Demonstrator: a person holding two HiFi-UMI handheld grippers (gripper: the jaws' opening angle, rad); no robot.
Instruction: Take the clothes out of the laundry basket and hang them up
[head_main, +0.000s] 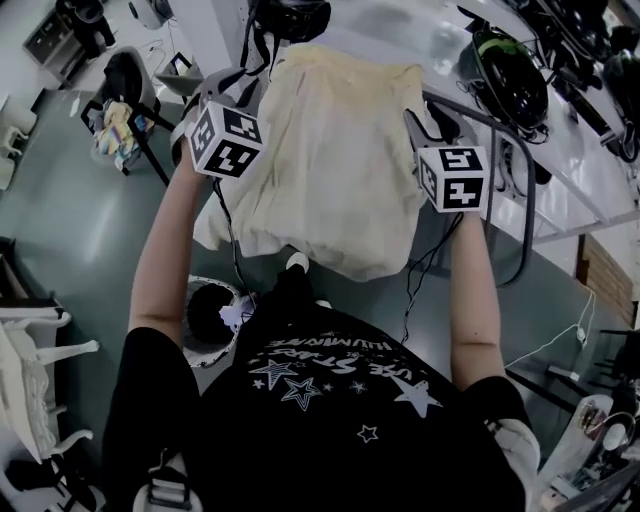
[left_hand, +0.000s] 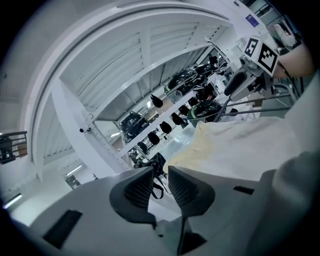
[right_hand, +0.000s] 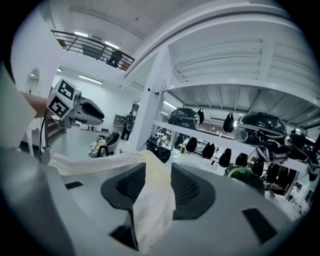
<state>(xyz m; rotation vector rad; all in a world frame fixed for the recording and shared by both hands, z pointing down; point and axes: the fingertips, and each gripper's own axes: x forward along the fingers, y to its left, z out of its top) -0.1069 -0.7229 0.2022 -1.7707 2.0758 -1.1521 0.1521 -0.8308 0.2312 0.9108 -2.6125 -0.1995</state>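
At chest height, ahead of me: one pale cream woven garment, spread wide between both tools and hanging free, clear of the floor, its lower hem just above the white-rimmed round laundry basket, which sits by my feet

Risks, as I judge them:
- Left gripper: narrow gap between the pads, nothing in it. The fabric lies to one side, draped over the gripper body, not clamped. If I lift or pull apart from here, that corner can slide off and the garment would swing down from one side
- Right gripper: clamped on a bunched fold of the cream garment, cloth filling the gap and hanging below the pads. It is the one sure hold. A sharp tug could drag the fold out
- Dark curved metal rail, to my right: the loose hem may snag on it, or trail back into the basket, if I swing across carelessly

Pose:
- Both forearms stretched forward, roughly parallel and well apart
- Left forearm angled slightly outward; right forearm nearly straight
- Both grippers point forward and a little below level, marker cubes uppermost
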